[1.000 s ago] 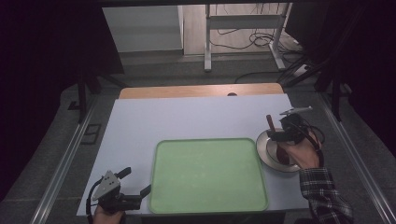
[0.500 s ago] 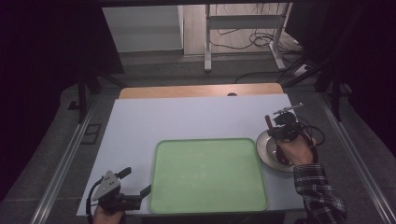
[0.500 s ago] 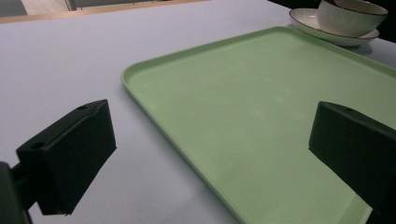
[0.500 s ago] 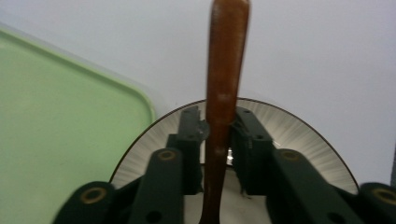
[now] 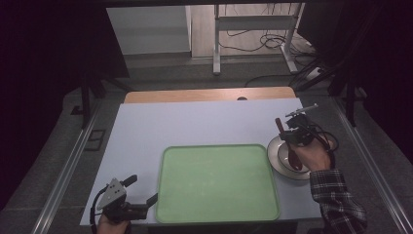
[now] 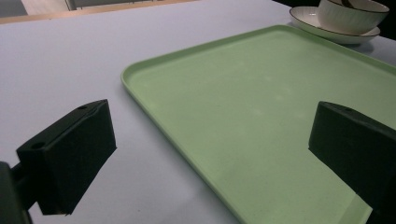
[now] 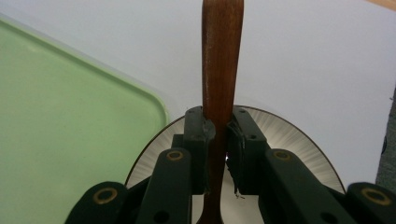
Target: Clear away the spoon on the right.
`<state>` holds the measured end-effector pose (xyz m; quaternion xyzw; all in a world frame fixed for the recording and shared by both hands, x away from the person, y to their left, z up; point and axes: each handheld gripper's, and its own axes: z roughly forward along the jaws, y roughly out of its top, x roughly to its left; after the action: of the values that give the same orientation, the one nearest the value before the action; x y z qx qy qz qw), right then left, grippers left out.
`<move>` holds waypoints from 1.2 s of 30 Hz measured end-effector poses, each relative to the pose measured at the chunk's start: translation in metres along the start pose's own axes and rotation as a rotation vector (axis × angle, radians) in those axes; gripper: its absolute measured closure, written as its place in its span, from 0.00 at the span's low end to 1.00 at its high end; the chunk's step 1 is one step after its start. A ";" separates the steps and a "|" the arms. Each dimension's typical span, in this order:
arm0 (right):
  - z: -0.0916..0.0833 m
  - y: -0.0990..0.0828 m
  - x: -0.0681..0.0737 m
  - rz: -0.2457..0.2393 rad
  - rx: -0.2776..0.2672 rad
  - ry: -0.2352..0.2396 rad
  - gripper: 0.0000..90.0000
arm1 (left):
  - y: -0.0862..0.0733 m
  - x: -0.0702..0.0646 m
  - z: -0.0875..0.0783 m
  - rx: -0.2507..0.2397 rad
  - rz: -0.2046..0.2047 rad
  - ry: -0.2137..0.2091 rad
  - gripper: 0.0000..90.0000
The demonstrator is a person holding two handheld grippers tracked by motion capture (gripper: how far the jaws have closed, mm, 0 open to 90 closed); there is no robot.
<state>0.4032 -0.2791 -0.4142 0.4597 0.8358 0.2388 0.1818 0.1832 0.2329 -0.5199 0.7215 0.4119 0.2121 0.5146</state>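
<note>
item: right gripper (image 5: 291,135) — jaws clamped on the brown wooden spoon (image 7: 219,70), gripped along the handle, which juts past the jaws. held over the white plate (image 5: 273,155) at the table's (image 5: 195,122) right edge, just beside the green tray (image 5: 217,181). against the frame a second ago: hand and spoon sit a little farther from the person; spoon lifted.

item: left gripper (image 5: 146,204) — jaws wide apart, holding nothing, at the tray's near-left corner; unchanged.

item: bowl (image 6: 351,14) — resting on the plate.
</note>
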 end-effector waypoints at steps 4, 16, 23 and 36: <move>-0.007 0.003 -0.001 -0.004 -0.006 0.000 0.87 | 0.000 0.000 0.000 0.001 0.000 0.005 0.01; -0.035 0.014 -0.001 0.007 -0.011 0.018 0.87 | 0.000 0.000 0.000 0.000 -0.003 0.013 0.01; -0.049 0.020 0.003 -0.003 -0.001 0.041 0.87 | 0.000 -0.001 0.000 -0.002 0.000 0.019 0.00; -0.070 0.021 0.017 -0.005 0.031 0.094 0.87 | -0.002 -0.004 -0.004 -0.030 -0.004 0.048 0.00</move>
<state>0.3719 -0.2707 -0.3467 0.4489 0.8480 0.2467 0.1359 0.1771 0.2325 -0.5192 0.7077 0.4221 0.2345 0.5157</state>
